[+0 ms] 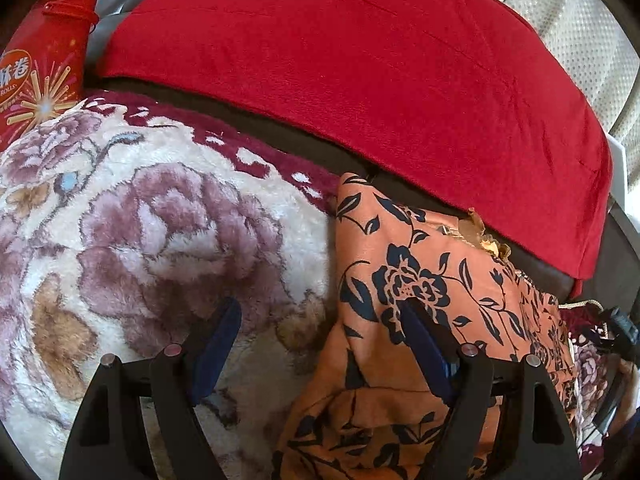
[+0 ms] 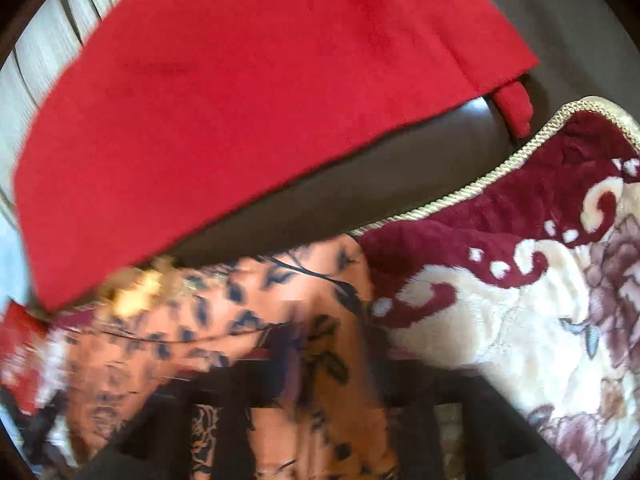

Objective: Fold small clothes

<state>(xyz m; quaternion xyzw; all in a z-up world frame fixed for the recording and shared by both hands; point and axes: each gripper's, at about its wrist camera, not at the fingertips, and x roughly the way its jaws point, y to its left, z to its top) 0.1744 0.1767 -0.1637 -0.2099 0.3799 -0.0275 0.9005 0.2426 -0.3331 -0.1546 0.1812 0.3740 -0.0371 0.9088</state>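
An orange garment with a dark blue flower print (image 1: 420,280) lies on a fluffy floral blanket (image 1: 140,220). My left gripper (image 1: 320,320) is open; its left finger is over the blanket and its right finger rests on the garment's left part. In the right wrist view the picture is blurred. The orange garment (image 2: 280,320) fills the lower middle there and runs down between the dark fingers of my right gripper (image 2: 320,380). The blur hides whether that gripper is shut on the cloth.
A red cloth (image 1: 360,60) drapes over a dark brown leather sofa back (image 2: 360,168) behind the blanket. A red snack tin (image 1: 44,60) stands at the far left. Pale curtains (image 1: 580,20) hang behind. The blanket's cream corded edge (image 2: 480,184) lies on the sofa.
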